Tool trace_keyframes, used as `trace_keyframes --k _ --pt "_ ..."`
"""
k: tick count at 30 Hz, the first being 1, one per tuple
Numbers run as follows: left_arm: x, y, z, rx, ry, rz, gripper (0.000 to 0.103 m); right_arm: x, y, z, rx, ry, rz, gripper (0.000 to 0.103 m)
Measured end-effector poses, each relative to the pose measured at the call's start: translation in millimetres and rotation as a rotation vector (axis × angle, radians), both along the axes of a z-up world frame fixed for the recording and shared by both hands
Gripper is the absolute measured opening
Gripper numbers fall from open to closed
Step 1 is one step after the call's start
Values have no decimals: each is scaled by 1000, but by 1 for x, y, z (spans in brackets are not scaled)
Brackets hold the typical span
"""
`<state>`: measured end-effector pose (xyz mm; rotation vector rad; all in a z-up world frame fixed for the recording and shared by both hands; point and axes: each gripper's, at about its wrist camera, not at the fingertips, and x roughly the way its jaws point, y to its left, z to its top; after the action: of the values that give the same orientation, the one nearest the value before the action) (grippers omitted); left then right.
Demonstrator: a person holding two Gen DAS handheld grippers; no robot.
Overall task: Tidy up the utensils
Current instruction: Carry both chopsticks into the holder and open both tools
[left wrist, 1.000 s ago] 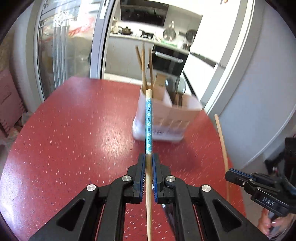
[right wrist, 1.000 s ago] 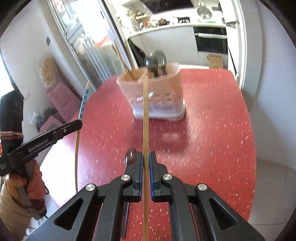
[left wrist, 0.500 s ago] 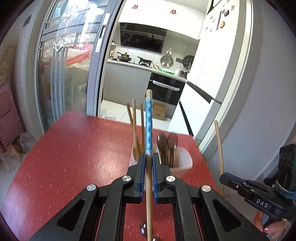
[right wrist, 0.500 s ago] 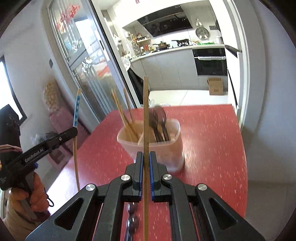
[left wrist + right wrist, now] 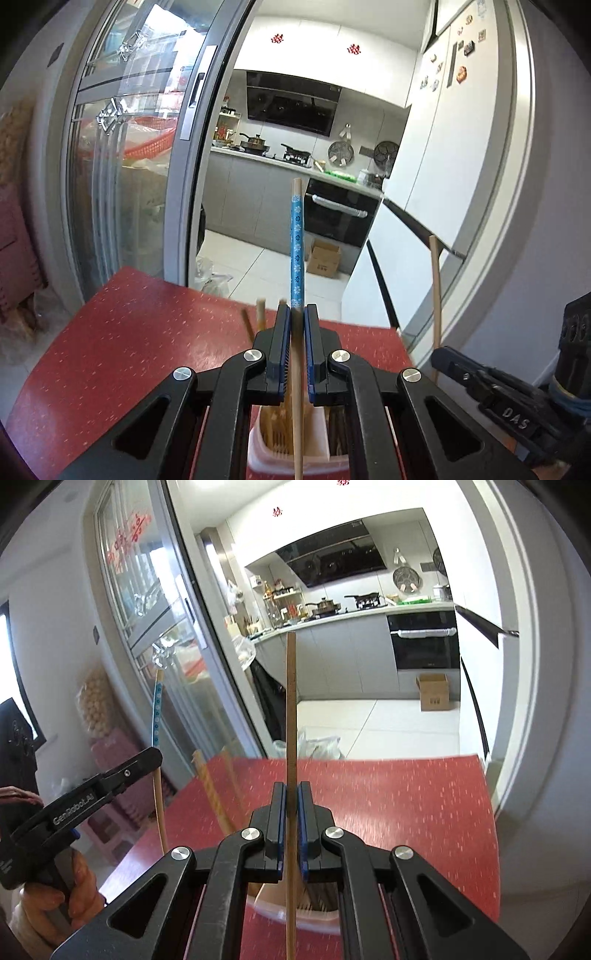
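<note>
My left gripper (image 5: 296,314) is shut on a chopstick with a blue flowered top (image 5: 296,251), held upright. Its lower end hangs over the pale utensil holder (image 5: 266,456), which shows below the jaws with other chopsticks (image 5: 260,317) standing in it. My right gripper (image 5: 293,792) is shut on a plain wooden chopstick (image 5: 291,709), also upright, above the same holder (image 5: 273,910). Each view catches the other gripper: the right gripper (image 5: 439,356) at the right edge, the left gripper (image 5: 157,753) at the left with a hand (image 5: 74,882) on its grip.
The holder stands on a red speckled table (image 5: 140,325). Behind the table are a glass sliding door (image 5: 122,177) and an open kitchen with an oven (image 5: 340,218), a white fridge (image 5: 436,155) and a cardboard box (image 5: 325,256) on the floor.
Both grippers have risen and moved toward the holder with their chopsticks. The holder, earlier ahead on the table, now lies beneath the jaws. The views tilted up toward the kitchen.
</note>
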<state>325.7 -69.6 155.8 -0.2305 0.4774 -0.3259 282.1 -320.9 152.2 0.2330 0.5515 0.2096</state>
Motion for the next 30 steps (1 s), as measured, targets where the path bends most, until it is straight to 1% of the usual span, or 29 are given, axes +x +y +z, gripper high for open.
trace_keyframes --k 5,10,12,16,22,27,30 --pt "22 -9 -6 -20 -40 12 36 26 4 -10 -18 -38 -9 7" --pt "38 -16 -14 -29 -72 22 36 37 18 -24 -119 -87 -15 7" --pt "40 -19 -21 -26 -86 29 36 39 21 -30 -147 -104 -17 7" --pt "38 -22 -36 -25 -97 40 36 39 28 -45 -190 -131 -18 7" --pt "31 -27 -56 0 -110 48 36 35 38 -60 -254 -155 -9 6" --pt "18 -30 -71 53 -105 45 36 21 46 -72 -290 -160 11 6" --pt "14 -29 -76 67 -88 41 36 12 45 -80 -295 -146 19 6"
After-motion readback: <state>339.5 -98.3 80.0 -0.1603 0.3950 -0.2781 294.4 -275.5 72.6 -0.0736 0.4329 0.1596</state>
